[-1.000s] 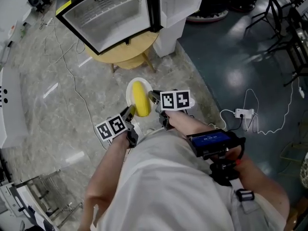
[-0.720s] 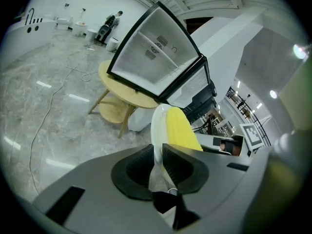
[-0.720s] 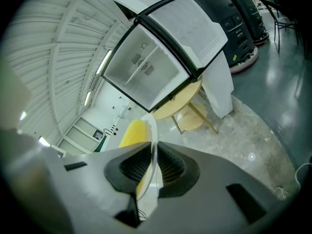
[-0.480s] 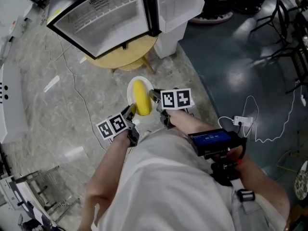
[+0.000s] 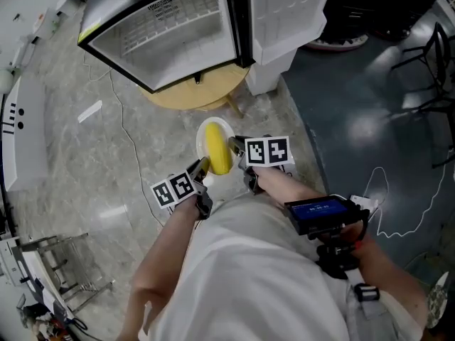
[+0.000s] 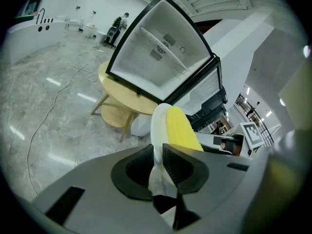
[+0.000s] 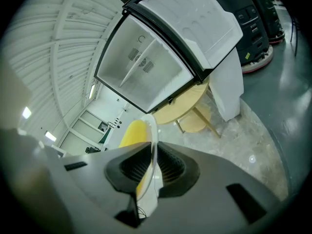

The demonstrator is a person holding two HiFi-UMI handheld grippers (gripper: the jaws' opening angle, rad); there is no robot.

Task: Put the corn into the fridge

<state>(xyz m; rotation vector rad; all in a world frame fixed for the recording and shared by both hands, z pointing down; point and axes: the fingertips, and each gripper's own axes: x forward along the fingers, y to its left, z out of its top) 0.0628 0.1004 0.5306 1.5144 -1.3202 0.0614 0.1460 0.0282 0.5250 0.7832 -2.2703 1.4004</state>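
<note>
A yellow corn cob (image 5: 217,148) lies on a small white plate (image 5: 205,129) held in the air over the floor. My left gripper (image 5: 203,165) is shut on the plate's near-left rim, and my right gripper (image 5: 234,145) is shut on its right rim. In the left gripper view the plate (image 6: 158,130) stands edge-on between the jaws with the corn (image 6: 180,128) on its right side. In the right gripper view the plate (image 7: 153,140) is pinched edge-on with the corn (image 7: 132,130) to its left. The open fridge (image 5: 174,27) stands ahead, its white inside bare.
A round wooden stool-table (image 5: 195,91) carries the fridge. The fridge's white door (image 5: 288,9) hangs open to the right. A cable (image 5: 124,133) trails over the marble floor on the left. A metal rack (image 5: 60,268) stands at lower left.
Both grippers and the plate with the corn have moved a little forward and right, and the fridge now sits closer and more central in the head view.
</note>
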